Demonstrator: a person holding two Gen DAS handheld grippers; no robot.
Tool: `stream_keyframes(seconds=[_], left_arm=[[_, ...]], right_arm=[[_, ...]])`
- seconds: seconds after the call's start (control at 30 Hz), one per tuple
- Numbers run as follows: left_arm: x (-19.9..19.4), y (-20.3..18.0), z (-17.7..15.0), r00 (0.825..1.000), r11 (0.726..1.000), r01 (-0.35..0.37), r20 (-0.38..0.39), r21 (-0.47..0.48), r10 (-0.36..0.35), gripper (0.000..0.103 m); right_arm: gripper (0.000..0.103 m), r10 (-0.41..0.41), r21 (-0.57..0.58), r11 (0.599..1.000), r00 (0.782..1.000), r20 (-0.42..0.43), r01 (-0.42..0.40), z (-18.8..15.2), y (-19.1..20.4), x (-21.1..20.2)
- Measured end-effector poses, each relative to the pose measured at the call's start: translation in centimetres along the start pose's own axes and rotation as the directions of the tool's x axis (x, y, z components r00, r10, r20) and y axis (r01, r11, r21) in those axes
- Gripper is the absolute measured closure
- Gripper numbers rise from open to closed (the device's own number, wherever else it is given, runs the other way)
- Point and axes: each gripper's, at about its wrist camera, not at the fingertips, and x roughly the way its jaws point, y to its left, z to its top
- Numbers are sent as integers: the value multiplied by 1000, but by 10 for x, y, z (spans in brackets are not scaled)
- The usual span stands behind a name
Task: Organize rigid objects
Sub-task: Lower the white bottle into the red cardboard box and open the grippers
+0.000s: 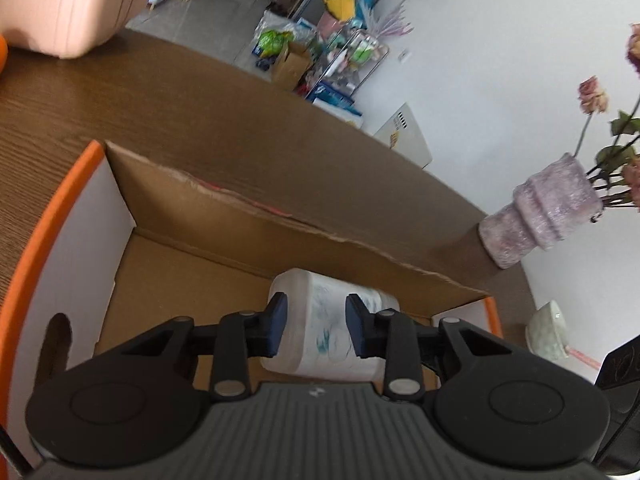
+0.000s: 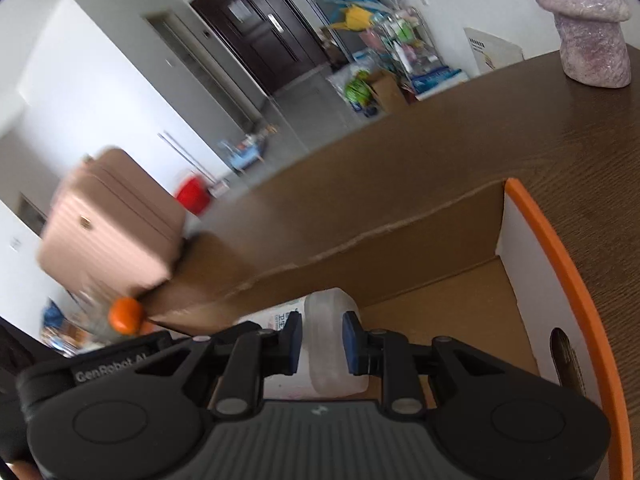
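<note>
A white plastic bottle [image 1: 328, 320] with a blue-printed label lies inside an orange-rimmed cardboard box [image 1: 48, 216] on a brown wooden table. My left gripper [image 1: 316, 326] straddles the bottle's middle with its blue pads at the bottle's sides. In the right wrist view the same bottle [image 2: 324, 336] shows end-on, and my right gripper [image 2: 322, 344] has its pads against its translucent end. The box's orange rim [image 2: 560, 248] runs along the right there. The other gripper's black body [image 2: 120, 360] shows at lower left.
A pink case [image 2: 112, 220] stands at the table's far left, with an orange ball [image 2: 126, 314] beside it. A lilac vase [image 1: 548, 212] with dried flowers stands right of the box; it also shows in the right wrist view [image 2: 588, 20]. A pale green bowl [image 1: 548, 336] sits nearby.
</note>
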Motion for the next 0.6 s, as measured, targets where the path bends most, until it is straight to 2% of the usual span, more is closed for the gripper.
stream_keyframes(seconds=[0.1, 0.17, 0.2, 0.43, 0.47, 0.53, 0.57, 0.6], left_arm=[[3, 5, -1, 1000, 1000, 4, -9, 0, -4, 69], [-1, 6, -1, 1000, 1000, 2, -3, 21, -2, 61], [-3, 3, 0, 1000, 999, -3, 3, 41, 3, 54], [-65, -13, -2, 990, 972, -115, 100, 205, 96, 34], [-77, -14, -3, 986, 965, -138, 120, 225, 113, 31], [-105, -18, -7, 970, 941, -201, 186, 271, 153, 19], [-119, -19, -11, 960, 926, -235, 220, 294, 174, 17], [-134, -19, -14, 948, 912, -269, 252, 310, 194, 14]], right_arm=[[75, -7, 5, 1000, 1000, -5, 7, 1, 2, 10], [73, -27, -10, 1000, 1000, 4, 27, 3, 6, 11], [73, -38, -18, 999, 999, 8, 38, 4, 8, 10], [73, -74, -65, 995, 995, 68, 79, 2, 17, -30], [73, -77, -74, 994, 994, 76, 83, 3, 18, -40], [71, -92, -96, 990, 990, 104, 102, 4, 18, -65], [69, -101, -105, 988, 987, 123, 114, 3, 19, -79], [62, -105, -111, 986, 985, 139, 121, 2, 20, -92]])
